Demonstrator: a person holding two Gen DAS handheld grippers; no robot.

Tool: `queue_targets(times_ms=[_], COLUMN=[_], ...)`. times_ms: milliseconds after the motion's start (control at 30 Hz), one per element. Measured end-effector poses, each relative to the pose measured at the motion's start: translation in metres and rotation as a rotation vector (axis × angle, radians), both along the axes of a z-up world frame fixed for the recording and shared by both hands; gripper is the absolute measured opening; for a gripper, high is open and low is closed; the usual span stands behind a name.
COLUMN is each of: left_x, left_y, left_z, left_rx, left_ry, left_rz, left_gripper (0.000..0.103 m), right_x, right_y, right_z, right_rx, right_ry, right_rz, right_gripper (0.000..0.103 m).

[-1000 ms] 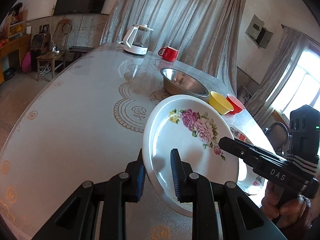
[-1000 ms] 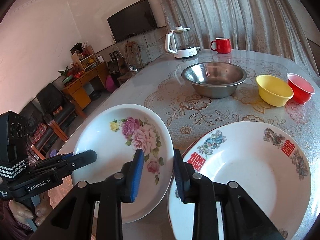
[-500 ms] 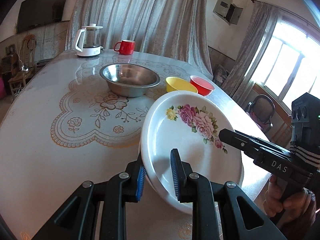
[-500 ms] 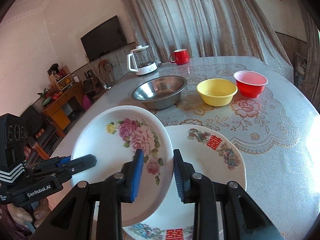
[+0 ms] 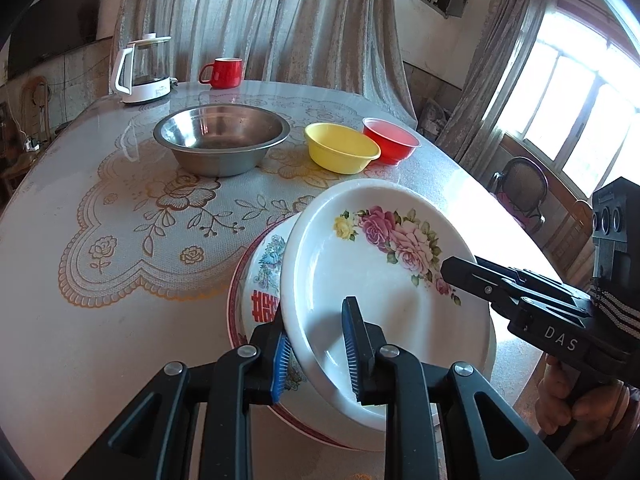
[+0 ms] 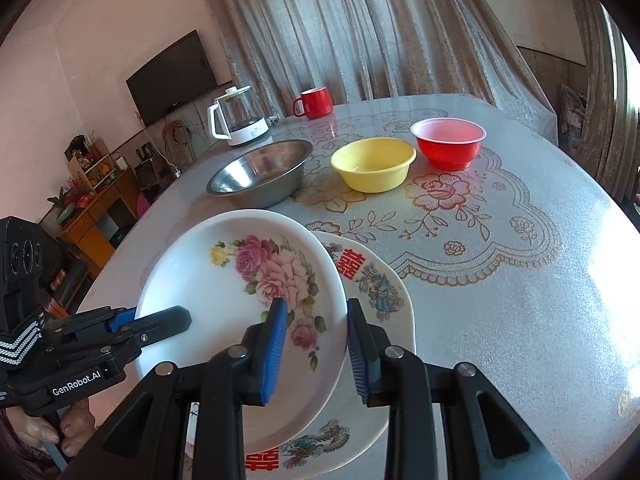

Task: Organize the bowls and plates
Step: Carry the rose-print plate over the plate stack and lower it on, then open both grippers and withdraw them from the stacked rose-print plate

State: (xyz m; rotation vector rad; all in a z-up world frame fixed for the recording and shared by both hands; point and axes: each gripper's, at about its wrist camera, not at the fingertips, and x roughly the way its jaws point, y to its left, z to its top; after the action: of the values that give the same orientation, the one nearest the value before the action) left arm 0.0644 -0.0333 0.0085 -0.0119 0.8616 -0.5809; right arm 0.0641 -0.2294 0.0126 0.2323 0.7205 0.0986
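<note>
A white plate with pink roses (image 5: 372,272) is held over a plate with red characters (image 5: 262,272) that lies on the table. My left gripper (image 5: 316,350) is shut on the rose plate's left rim. My right gripper (image 6: 316,344) is shut on its right rim (image 6: 338,300); it also shows in the left wrist view (image 5: 452,268). The rose plate (image 6: 240,292) hangs tilted, overlapping the red-character plate (image 6: 372,280). A steel bowl (image 5: 222,138), a yellow bowl (image 5: 340,152) and a red bowl (image 5: 390,144) stand further back.
A white kettle (image 5: 142,70) and a red mug (image 5: 222,72) stand at the table's far edge. The table (image 5: 100,200) has a lace-pattern cover. A chair (image 5: 520,192) stands beside the table on the right. Curtains hang behind.
Both grippers carried the rose plate to the right and over the red-character plate. It now overlaps that plate and sits lower.
</note>
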Motion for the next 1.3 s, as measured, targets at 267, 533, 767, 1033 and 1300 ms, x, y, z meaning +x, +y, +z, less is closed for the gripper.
queue_targets(times_ms=[267, 533, 767, 1033, 1300], left_x=[-0.004, -0.008, -0.009, -0.016, -0.022], left_y=[-0.016, -0.019, -0.016, -0.015, -0.002], left_z=[-0.011, -0.009, -0.008, -0.007, 0.003], left_rx=[0.094, 0.143, 0.126, 0.107, 0.075], left_ry=[-0.027, -0.059, -0.058, -0.048, -0.064], left_rz=[-0.026, -0.019, -0.004, -0.014, 0.018], left_gripper=[0.031, 0.038, 0.046, 0.049, 0.049], right_x=[0.002, -0.002, -0.003, -0.013, -0.022], right_y=[0.007, 0.012, 0.011, -0.004, -0.028], right_z=[-0.015, -0.02, -0.021, -0.014, -0.007], right_rx=[-0.1, -0.168, -0.167, -0.063, -0.004], right_ry=[0.04, 0.037, 0.021, -0.031, -0.07], right_rz=[-0.016, -0.006, -0.018, -0.063, -0.199], right_gripper=[0.031, 0.031, 0.031, 0.033, 0.033])
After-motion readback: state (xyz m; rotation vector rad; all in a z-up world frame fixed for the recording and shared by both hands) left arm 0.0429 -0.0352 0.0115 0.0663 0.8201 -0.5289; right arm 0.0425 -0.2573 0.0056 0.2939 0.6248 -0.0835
